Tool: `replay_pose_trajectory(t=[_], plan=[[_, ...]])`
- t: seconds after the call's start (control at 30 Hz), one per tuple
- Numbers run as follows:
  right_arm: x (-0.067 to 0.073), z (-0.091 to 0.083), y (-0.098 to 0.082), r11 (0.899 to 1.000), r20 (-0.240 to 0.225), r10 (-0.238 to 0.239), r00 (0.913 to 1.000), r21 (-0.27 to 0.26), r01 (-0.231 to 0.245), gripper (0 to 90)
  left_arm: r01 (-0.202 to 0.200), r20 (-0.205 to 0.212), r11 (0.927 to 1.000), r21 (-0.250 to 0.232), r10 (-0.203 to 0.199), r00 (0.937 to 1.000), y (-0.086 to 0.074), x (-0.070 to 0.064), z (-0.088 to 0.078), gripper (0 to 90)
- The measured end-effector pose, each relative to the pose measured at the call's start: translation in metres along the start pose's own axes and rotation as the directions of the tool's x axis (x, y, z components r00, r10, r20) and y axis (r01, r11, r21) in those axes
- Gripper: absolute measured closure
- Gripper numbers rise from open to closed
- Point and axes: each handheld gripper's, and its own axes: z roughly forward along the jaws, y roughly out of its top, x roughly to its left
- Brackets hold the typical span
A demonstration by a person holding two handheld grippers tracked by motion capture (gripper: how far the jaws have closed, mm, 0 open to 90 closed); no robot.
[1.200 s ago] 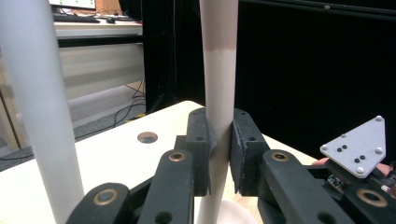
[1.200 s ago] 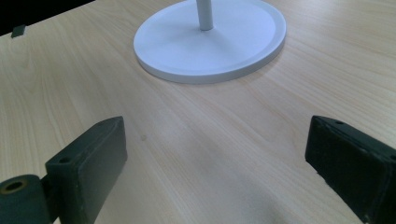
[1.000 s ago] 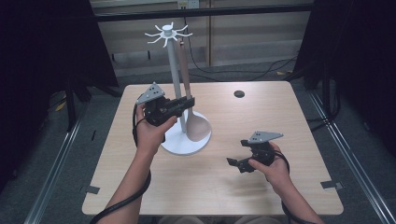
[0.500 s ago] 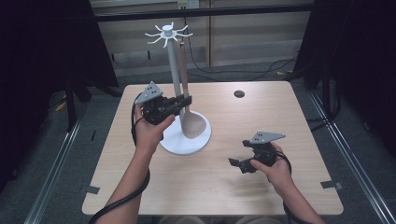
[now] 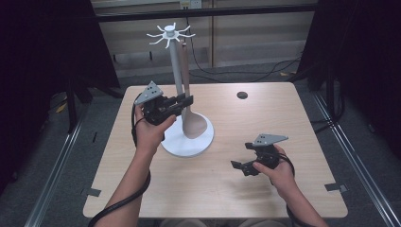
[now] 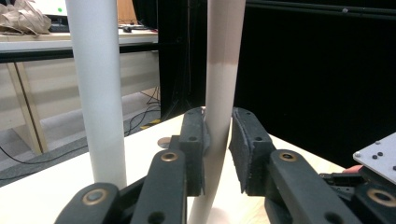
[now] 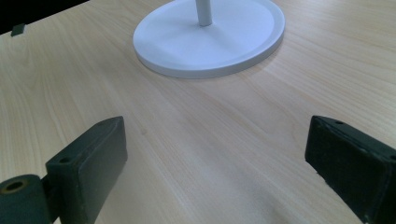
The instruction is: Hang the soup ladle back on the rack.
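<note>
Wood of the table (image 5: 302, 127) lies nearest to the person, and low over its right front part the right gripper (image 5: 240, 166) hovers in the hand (image 5: 276, 170). In the right gripper view its two black jaws stand wide apart with nothing between them, looking across the bare table (image 7: 196, 140) toward the white round base (image 7: 210, 39) of the stand.

Farther in, the left gripper (image 5: 185, 101) is held up at the middle height of the stand (image 5: 176, 66). In the left gripper view its jaws sit on both sides of the handle of the spoon (image 6: 219, 93), just beside the white pole (image 6: 95, 88). One pad touches the handle; the other seems to leave a thin gap, so I would call it a loose pinch and not a firm one.

The spoon (image 5: 191, 125) hangs upright beside the pole, its bowl low above the base (image 5: 189, 142), its handle reaching up to the hooks at the top (image 5: 169, 34). Whether the end is on a hook I cannot tell.

My judgement: the work with the spoon and the stand is about in the middle. The handle is reached and between the jaws. What is left, lifting it off or letting it settle on its hook, is not decided by these views.

Beyond, a small dark disc (image 5: 242, 95) lies near the far edge.
</note>
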Motion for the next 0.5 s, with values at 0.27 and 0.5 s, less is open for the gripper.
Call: replay_pose_trajectory(t=[0.27,0.5], plan=[[-0.0001,0.0002,0.0000,1.000,-0.001,0.004,1.0000,-0.002,-0.004,5.6,-0.001,-0.007,0.9999,0.010,0.001,1.0000,-0.0016,0.0013,0.0009,63.9],[-0.0003,-0.0004,-0.0005,1.000,0.001,0.004,1.0000,-0.003,-0.004,5.6,0.004,-0.017,0.9997,0.023,-0.004,0.9999,-0.0020,0.0010,0.0015,51.4]])
